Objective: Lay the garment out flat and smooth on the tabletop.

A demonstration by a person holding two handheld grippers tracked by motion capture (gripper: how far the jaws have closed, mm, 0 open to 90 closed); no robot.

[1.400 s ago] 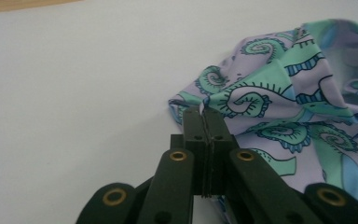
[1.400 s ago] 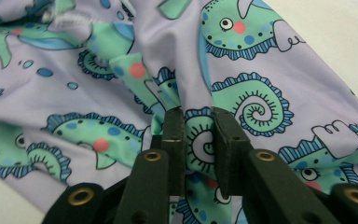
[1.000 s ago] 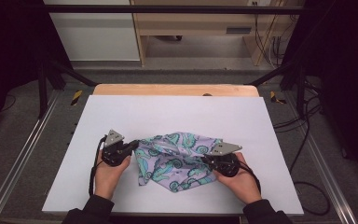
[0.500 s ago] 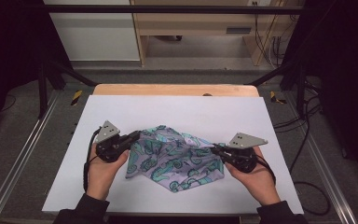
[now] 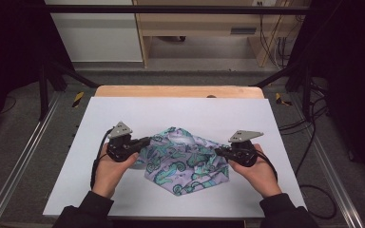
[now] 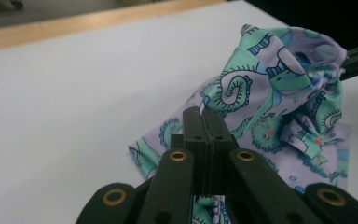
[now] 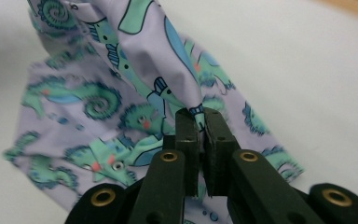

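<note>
Lilac cloth with teal seahorse print (image 5: 185, 159), no readable writing: left gripper (image 5: 145, 141) clamped on one edge, right gripper (image 5: 217, 152) clamped on opposite edge.

Lilac seahorse-print cloth (image 5: 184, 159), crumpled, edges lifted, mid-table

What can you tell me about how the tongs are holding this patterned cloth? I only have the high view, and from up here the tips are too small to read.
Observer: The left tongs are shut on an edge of the cloth, with a thin sliver of fabric poking out between the tips.
Operator: And the right side?
Observer: The right tongs are shut on a fold of the cloth, pinched between the two black tips.
Operator: What is the pattern?
Observer: Green seahorse-like figures with curled tails and small orange spots, on lilac fabric.
Operator: Is the cloth off the table?
Observer: Only partly; its lower part lies on the white table surface.
</note>
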